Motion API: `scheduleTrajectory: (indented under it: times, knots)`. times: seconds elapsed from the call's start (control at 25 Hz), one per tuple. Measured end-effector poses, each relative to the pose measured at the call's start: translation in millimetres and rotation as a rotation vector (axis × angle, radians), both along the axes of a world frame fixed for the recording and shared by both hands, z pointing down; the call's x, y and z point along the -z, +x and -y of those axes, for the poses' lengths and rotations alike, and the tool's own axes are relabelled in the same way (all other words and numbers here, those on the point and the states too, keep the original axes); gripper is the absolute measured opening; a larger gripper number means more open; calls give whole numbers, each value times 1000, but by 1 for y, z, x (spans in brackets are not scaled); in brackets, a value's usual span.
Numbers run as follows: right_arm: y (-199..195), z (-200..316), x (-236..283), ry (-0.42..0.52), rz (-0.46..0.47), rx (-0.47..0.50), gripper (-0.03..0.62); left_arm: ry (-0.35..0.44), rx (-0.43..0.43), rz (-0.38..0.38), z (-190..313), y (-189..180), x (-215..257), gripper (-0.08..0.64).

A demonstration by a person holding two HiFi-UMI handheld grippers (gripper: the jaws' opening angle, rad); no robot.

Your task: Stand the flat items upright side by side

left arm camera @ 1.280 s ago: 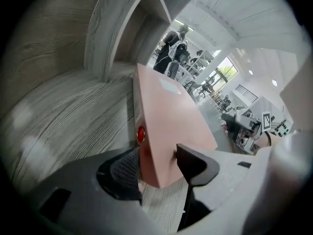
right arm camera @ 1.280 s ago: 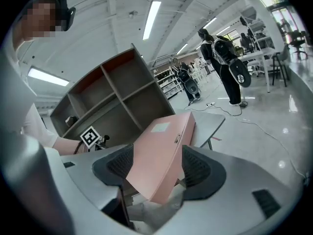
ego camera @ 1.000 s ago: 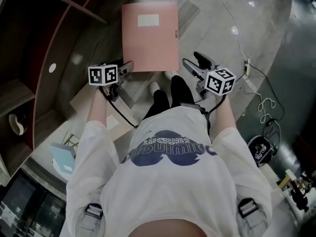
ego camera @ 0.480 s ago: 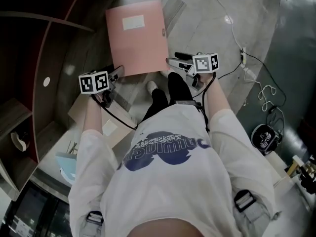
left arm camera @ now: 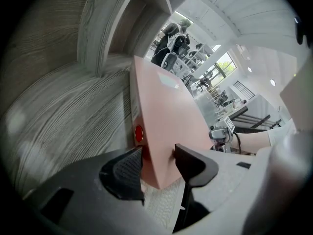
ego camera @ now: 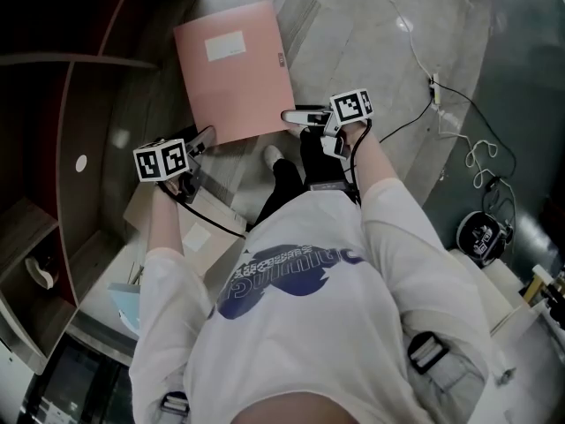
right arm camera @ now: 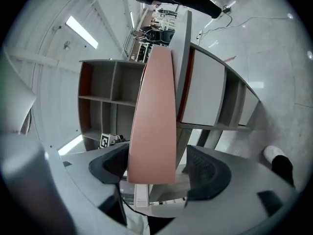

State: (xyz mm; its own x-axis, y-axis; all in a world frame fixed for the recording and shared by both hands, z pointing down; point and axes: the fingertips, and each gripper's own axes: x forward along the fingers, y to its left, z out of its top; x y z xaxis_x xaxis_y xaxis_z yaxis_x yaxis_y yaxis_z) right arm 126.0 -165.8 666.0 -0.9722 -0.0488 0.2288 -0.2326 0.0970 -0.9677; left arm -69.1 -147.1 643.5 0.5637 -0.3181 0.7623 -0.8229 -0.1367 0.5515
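A pink folder (ego camera: 234, 69) with a white label is held over the floor in front of the person. My left gripper (ego camera: 203, 137) is shut on its lower left corner; in the left gripper view both pads press the folder (left arm camera: 166, 116) between the jaws of that gripper (left arm camera: 159, 163). My right gripper (ego camera: 293, 116) is at the folder's lower right edge. In the right gripper view the folder's spine (right arm camera: 155, 111) stands between the jaws of that gripper (right arm camera: 159, 166). The left pad lies close to it and the right pad stands clear, the jaws still spreading.
A wooden shelf unit (ego camera: 79, 104) with open compartments curves along the left, also seen behind the folder as a shelf unit (right arm camera: 102, 97). Cables (ego camera: 441, 104) run over the floor at right. A light blue item (ego camera: 124, 303) and pale flat sheets (ego camera: 199, 228) lie at lower left.
The folder and both grippers have shifted left toward the shelf, and the folder has tilted. The right gripper has closed in on the folder's right edge, with its jaws around it.
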Motion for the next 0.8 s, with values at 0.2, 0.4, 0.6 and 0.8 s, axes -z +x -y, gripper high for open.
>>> scheduleTrajectory:
  times: [0.2, 0.4, 0.6, 0.8]
  knots:
    - [-8, 0, -2, -18, 68, -9, 359, -5, 0, -3, 1, 0, -1, 218]
    - [-19, 1, 18, 12, 226, 27, 339, -6, -3, -3, 1, 0, 1, 217]
    - [-18, 0, 19, 11, 249, 44, 300, -8, -3, -1, 1, 1, 2, 215]
    - [-19, 1, 18, 14, 251, 47, 295, 3, -7, 7, 1, 1, 3, 212]
